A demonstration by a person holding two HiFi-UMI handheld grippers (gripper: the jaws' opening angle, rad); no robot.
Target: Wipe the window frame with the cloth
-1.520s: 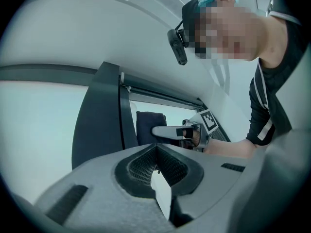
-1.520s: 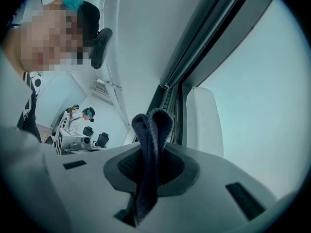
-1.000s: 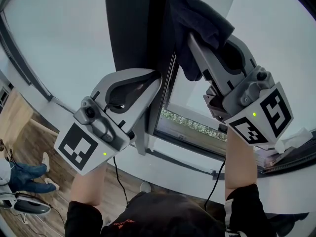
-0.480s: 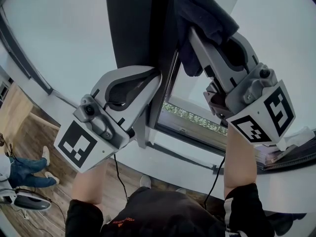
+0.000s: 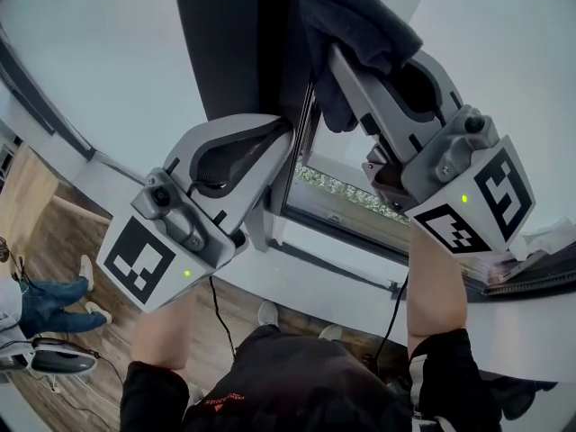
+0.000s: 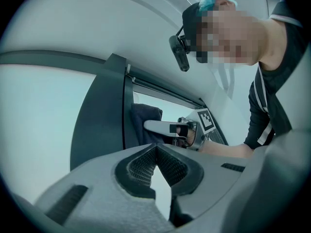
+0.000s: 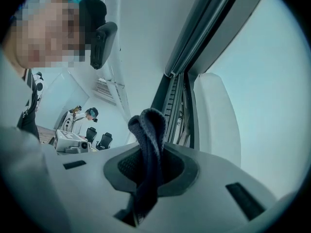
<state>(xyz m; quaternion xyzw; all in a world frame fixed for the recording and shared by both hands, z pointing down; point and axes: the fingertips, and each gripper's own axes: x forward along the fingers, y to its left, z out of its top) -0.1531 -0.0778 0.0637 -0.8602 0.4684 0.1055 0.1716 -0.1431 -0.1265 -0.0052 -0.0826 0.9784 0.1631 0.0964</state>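
A dark cloth (image 5: 346,25) is bunched against the dark upright window frame (image 5: 234,43), high in the head view. My right gripper (image 5: 337,57) is shut on that cloth, and a fold of the cloth (image 7: 148,149) sticks up between its jaws in the right gripper view, close to the frame's channel (image 7: 194,47). Lower and to the left, my left gripper (image 5: 281,135) is shut with nothing in it, its tips near the frame's edge. In the left gripper view its jaws meet (image 6: 155,147), with the cloth (image 6: 145,123) and the frame (image 6: 102,115) beyond.
A sill (image 5: 531,259) with papers lies at the right. Greenery (image 5: 351,192) shows through the lower pane. A cable (image 5: 216,313) hangs below the arms. A person's legs (image 5: 45,300) stand on the wooden floor at the left. People sit at desks (image 7: 90,115) behind.
My right gripper has carried the cloth a little up and to the left along the frame. The left gripper has hardly moved.
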